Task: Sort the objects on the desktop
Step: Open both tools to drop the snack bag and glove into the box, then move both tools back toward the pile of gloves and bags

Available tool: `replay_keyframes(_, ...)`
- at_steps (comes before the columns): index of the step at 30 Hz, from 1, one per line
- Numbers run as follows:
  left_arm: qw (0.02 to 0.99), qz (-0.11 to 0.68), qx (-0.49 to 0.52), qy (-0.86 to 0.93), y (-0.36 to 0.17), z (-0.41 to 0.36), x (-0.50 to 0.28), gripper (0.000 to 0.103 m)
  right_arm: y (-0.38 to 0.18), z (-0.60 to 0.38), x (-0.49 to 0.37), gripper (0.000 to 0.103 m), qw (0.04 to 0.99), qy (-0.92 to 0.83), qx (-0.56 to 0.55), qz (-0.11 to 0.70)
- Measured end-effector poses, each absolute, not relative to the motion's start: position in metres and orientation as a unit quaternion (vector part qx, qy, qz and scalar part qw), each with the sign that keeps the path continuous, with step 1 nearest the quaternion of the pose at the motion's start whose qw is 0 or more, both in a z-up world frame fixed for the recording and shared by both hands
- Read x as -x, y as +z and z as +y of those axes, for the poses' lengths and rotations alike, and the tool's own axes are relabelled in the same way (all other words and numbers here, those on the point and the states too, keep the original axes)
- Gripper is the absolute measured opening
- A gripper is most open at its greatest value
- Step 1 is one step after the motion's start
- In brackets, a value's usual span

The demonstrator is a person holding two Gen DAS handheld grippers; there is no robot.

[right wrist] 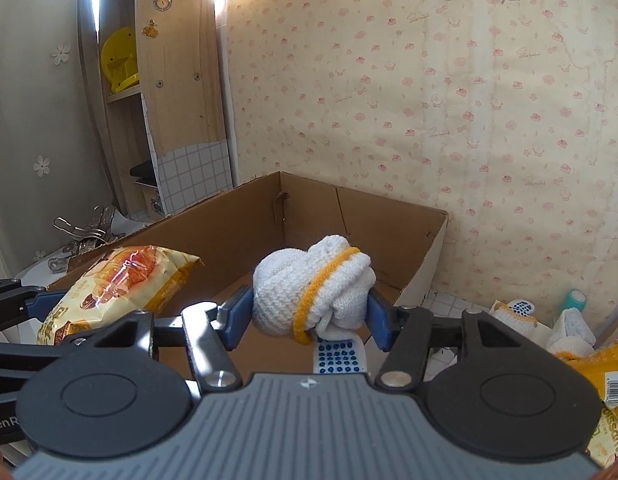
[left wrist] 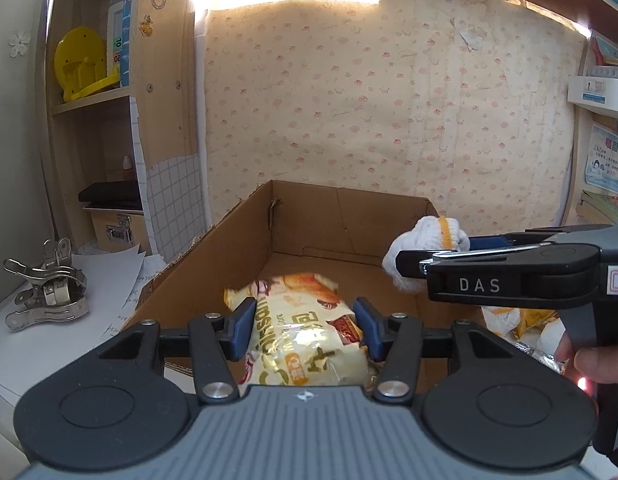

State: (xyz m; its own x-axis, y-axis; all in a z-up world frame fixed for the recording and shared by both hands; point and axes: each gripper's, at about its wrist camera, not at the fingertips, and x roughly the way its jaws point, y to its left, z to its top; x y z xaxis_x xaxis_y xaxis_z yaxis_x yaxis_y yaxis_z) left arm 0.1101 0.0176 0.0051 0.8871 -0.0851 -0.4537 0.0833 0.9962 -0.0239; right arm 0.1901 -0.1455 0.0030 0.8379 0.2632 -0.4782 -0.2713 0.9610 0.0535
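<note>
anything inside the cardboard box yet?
Visible box floor looks bare. Croissant pack and balled glove are gripper-held above it and hide the near floor.

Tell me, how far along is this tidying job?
Nothing shows inside the cardboard box yet. In hand: the left gripper holds a croissant packet, the right gripper a rolled glove, both above the box. Left: more gloves and another packet beside it.
</note>
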Motion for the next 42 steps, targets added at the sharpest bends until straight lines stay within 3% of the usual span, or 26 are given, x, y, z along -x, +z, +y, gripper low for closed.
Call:
replay_keyframes(10,0.974,0.226,0.001,-0.036,0.011,0.015,-0.108,0.057,0.009,-0.15,-0.18,0.065,0.962,0.14,0.0,0.233)
replay_keyframes(14,0.976,0.218,-0.006,-0.028,0.013,0.01,-0.104,0.072,0.017,-0.155,-0.168,0.066,0.966,0.137,-0.001,0.219)
replay_keyframes(24,0.977,0.212,-0.005,-0.027,0.018,0.005,-0.096,0.084,0.03,-0.176,-0.138,0.068,0.972,0.125,-0.01,0.198)
replay_keyframes(42,0.979,0.195,0.003,-0.06,0.031,-0.011,-0.078,0.087,0.033,-0.192,-0.113,0.071,0.979,0.097,-0.017,0.181)
